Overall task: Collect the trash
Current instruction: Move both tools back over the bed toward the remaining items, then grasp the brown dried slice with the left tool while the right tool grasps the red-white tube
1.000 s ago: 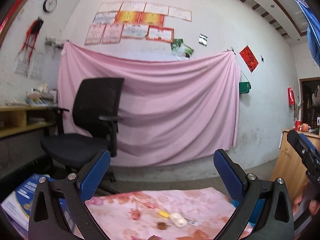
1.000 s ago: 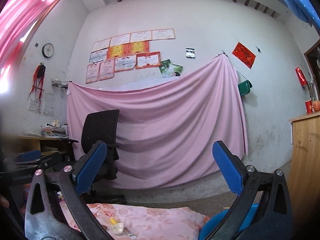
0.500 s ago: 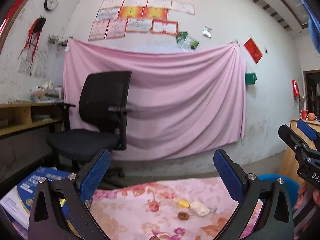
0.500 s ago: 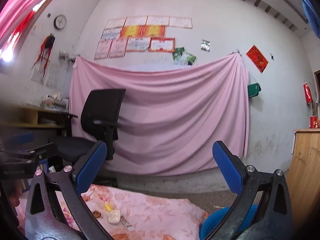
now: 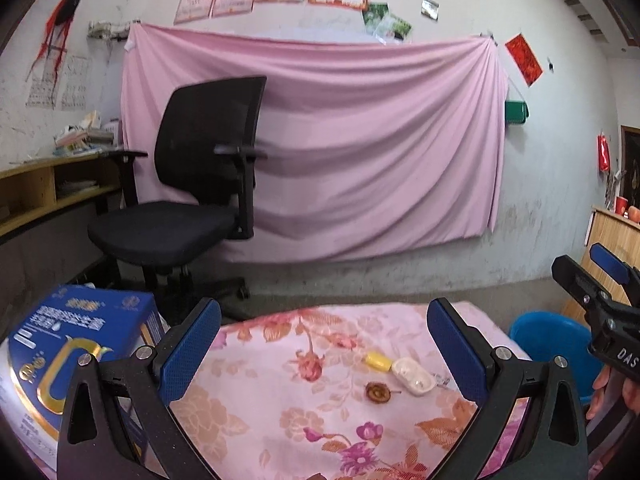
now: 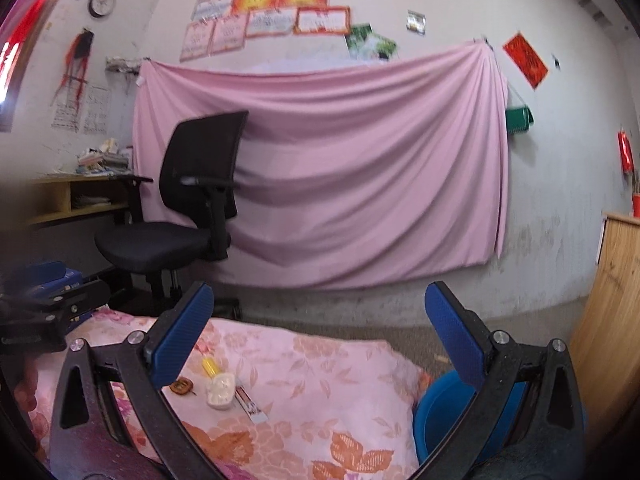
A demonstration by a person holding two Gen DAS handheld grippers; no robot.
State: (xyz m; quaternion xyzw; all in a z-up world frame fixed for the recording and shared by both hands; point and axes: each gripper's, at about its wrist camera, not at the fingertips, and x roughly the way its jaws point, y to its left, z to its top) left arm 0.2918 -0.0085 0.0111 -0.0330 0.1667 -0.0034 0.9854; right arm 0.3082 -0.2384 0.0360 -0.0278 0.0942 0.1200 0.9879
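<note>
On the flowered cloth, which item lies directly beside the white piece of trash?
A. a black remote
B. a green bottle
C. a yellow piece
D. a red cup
C: the yellow piece lies right against the white piece on the flowered cloth, as both views show.

Soft, even daylight fills both fisheye views.
Straight lines bow toward dark vignetted corners; motion blur smears the office chair; pink glare flares at the right-wrist view's upper left.

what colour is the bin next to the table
Blue. The round bin sits at the right edge of the floral-clothed table, clearest in the right wrist view.
</note>
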